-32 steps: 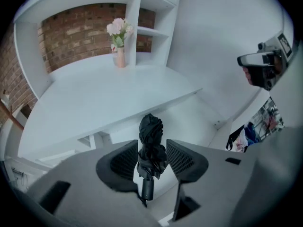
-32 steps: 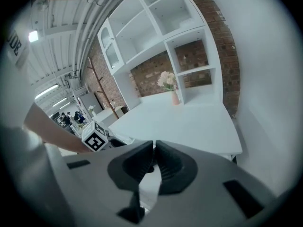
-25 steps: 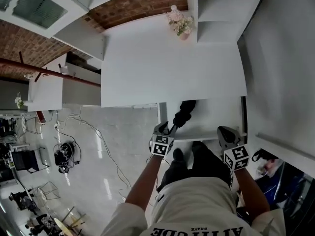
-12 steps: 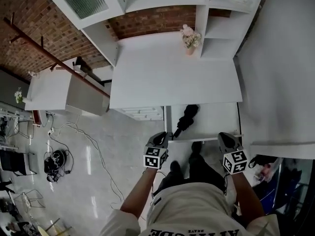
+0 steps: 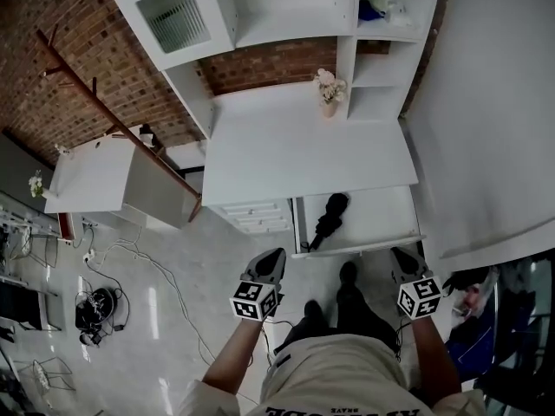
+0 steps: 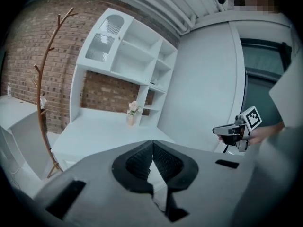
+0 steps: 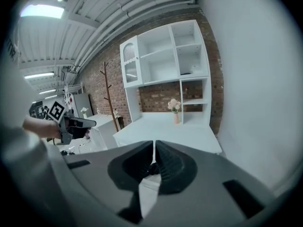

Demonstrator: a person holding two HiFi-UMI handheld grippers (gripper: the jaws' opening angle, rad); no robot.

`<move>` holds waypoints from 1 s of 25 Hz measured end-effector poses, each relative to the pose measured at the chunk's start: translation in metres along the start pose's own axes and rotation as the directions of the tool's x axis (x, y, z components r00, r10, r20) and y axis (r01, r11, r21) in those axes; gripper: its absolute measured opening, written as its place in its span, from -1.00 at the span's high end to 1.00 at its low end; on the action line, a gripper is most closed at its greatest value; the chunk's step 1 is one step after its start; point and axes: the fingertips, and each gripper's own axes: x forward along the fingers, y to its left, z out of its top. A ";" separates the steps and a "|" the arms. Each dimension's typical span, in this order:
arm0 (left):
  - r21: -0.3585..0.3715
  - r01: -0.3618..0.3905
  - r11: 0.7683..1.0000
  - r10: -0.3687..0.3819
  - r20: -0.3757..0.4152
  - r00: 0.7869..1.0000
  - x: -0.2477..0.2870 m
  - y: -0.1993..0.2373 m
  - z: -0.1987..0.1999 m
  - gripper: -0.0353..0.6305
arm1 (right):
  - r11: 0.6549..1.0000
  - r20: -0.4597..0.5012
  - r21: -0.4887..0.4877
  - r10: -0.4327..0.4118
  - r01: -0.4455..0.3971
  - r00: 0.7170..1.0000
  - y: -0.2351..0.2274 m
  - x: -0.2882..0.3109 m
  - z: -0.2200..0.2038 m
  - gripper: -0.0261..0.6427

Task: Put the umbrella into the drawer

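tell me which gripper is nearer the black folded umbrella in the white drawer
Left. The left gripper is just lower-left of the black folded umbrella; the right gripper sits farther off, lower-right.

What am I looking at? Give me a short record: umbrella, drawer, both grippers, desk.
umbrella: black, folded, lying inside the drawer
drawer: pulled open under the desk
left gripper: jaws just closed, nothing between them
right gripper: jaws together, empty
desk: white, bare except a flower vase at the back

No readable text — print on the shirt (image 5: 347, 373) is cut off, illegible.
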 end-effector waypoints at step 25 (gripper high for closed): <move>0.052 -0.036 0.998 0.029 0.122 0.992 -0.022 -0.074 0.041 0.82 | 0.995 0.102 -0.067 0.077 -0.071 0.992 -0.042 -0.050 0.032 0.82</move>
